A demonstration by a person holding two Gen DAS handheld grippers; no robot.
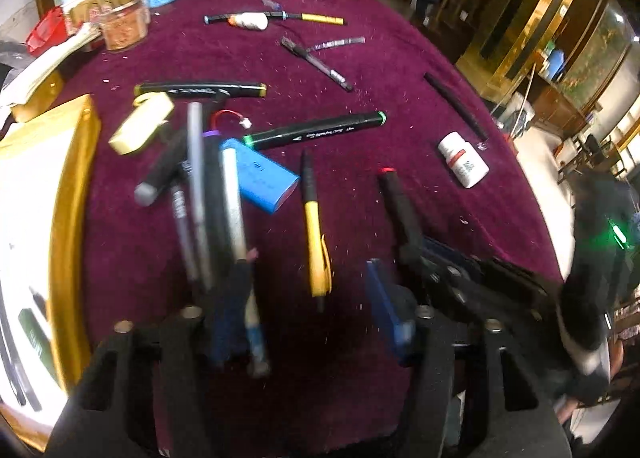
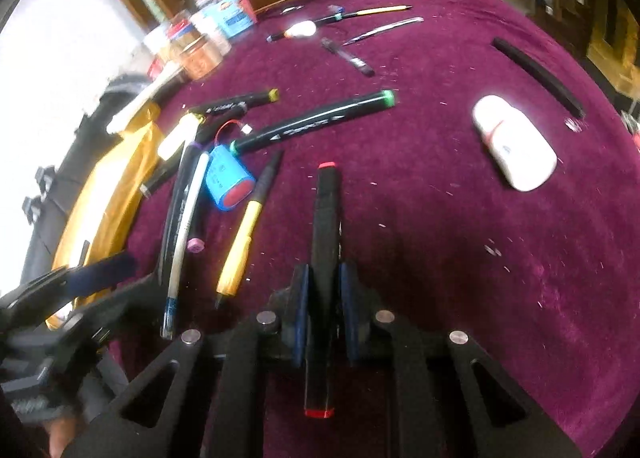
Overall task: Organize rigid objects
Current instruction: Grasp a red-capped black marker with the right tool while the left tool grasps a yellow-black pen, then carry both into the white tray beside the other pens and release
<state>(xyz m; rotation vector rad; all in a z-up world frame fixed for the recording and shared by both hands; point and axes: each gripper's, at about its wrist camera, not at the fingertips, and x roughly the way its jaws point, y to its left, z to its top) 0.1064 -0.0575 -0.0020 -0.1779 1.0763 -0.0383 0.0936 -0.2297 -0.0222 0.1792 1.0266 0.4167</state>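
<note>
**Red-capped marker clamped, pen heap waits beside the tray**

We take the gold-rimmed tray (image 1: 78, 193) as our landmark; it sits at the table's edge, and we judge it the place where the pens are being gathered, since a few dark pens already lie on its white floor. The maroon tablecloth (image 1: 400, 69) spreads away from it, scattered with stationery.

Just beside the tray lies a loose heap: a blue battery pack (image 1: 262, 177), a yellow eraser (image 1: 142, 127), and several crossed markers. Our left gripper (image 1: 308, 314) hangs over this heap with its jaws partly apart; blurred pens run past its left finger, and we cannot tell whether any is pinched.

Farther from the tray, our right gripper (image 2: 324, 298) is closed narrowly on the red-capped marker (image 2: 326, 225), gripped mid-barrel so it balances for carrying.

The green-capped marker (image 1: 316, 131) and yellow pen (image 1: 314, 234) lie near the heap; the white pill bottle (image 1: 462, 157) rests well apart from the tray.
</note>
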